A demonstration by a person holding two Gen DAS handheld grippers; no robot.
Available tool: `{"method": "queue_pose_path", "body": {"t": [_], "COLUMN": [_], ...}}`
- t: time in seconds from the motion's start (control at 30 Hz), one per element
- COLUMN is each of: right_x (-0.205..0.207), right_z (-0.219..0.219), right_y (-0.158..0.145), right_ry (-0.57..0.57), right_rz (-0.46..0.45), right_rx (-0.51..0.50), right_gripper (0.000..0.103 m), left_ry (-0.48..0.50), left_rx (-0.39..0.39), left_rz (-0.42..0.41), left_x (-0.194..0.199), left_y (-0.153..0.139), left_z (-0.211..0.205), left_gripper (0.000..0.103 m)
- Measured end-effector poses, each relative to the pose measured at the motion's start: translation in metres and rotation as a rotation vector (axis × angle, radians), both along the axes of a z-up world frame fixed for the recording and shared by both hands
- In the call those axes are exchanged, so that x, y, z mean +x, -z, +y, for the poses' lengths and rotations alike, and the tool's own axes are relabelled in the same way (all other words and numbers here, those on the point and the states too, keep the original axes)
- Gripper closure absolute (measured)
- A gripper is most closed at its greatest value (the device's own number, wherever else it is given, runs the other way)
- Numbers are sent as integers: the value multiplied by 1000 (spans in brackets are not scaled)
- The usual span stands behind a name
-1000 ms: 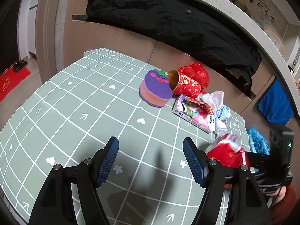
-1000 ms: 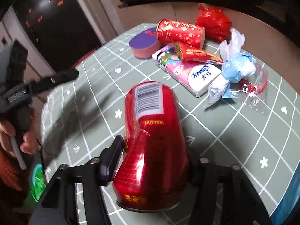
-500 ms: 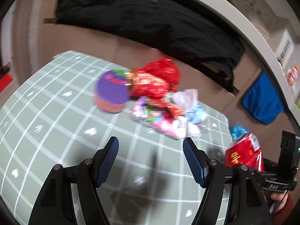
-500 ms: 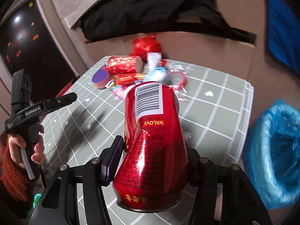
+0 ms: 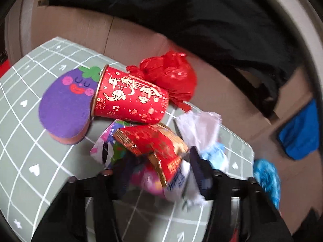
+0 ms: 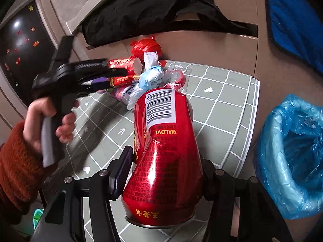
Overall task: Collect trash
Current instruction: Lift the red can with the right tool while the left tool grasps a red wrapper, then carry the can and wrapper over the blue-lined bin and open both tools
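On the table [image 6: 228,92], a grey-green cloth printed with a white grid, hearts and arrows covers the top; tan panelling rises behind it, a black cloth [image 6: 145,10] draped over its ledge and a blue cloth [image 6: 290,16] hanging at far right. Beside the table's right edge stands a bin [image 6: 292,157] lined with crinkled blue plastic.

Clenched in the right gripper [image 6: 161,171], a dented red can [image 6: 161,155] sits crushed at the waist between the jaws, held over the table's near edge. Its white label carries a barcode and the upside-down word "WALOVI", with gold characters near the rim.

At the far side lies the rubbish pile: a red paper cup [image 5: 131,96] on its side with gold calligraphy, touching a purple aubergine-faced sponge [image 5: 66,104] to its left; a knotted red plastic bag [image 5: 171,76] behind; white and pale-blue crumpled bags [image 5: 201,129] at right; a pink tissue pack [image 6: 125,92].

The left gripper [image 5: 153,167], blurred, is pushed into this pile with its jaws either side of a shiny red-and-gold wrapper [image 5: 153,141]; whether they grip it I cannot tell.
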State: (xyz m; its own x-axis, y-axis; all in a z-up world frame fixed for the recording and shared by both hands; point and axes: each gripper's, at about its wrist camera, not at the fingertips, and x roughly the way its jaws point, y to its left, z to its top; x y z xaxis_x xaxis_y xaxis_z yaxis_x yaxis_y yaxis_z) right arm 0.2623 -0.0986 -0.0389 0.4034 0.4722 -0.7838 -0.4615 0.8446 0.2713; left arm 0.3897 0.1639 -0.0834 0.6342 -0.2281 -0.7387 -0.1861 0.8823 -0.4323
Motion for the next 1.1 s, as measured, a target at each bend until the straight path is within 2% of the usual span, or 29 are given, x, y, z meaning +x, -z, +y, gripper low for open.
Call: {"method": "queue_pose_path", "body": {"t": [0.03, 0.07, 0.13, 0.23, 0.3, 0.53, 0.7, 0.9, 1.1], "right_x": [0, -2, -2, -1, 1, -2, -6, -11, -10], "right_z": [1, 0, 1, -1, -2, 0, 7, 3, -21], "right_y": [1, 1, 1, -1, -3, -16, -29, -50, -82], "right_ry": [-6, -10, -12, -10, -3, 11, 1, 21, 79], "right_rz": [0, -2, -10, -24, -25, -46, -78, -144, -222], "right_rx": [-6, -11, -23, -33, -27, 11, 19, 3, 15], "right_gripper": [48, 48, 48, 48, 48, 48, 48, 48, 48], "left_ry": [-22, -30, -18, 3, 15, 72, 102, 152, 218], "left_rx": [5, 10, 25, 114, 160, 218, 307, 308, 308], "left_rz": [10, 9, -9, -62, -98, -208, -273, -294, -336], "left_x": [4, 6, 6, -4, -15, -74, -113, -145, -158], "left_y": [2, 3, -2, -16, -26, -64, -87, -97, -108], "left_z": [0, 0, -2, -9, -10, -10, -18, -39, -78], "left_gripper": [76, 81, 90, 97, 97, 98, 98, 98, 98]}}
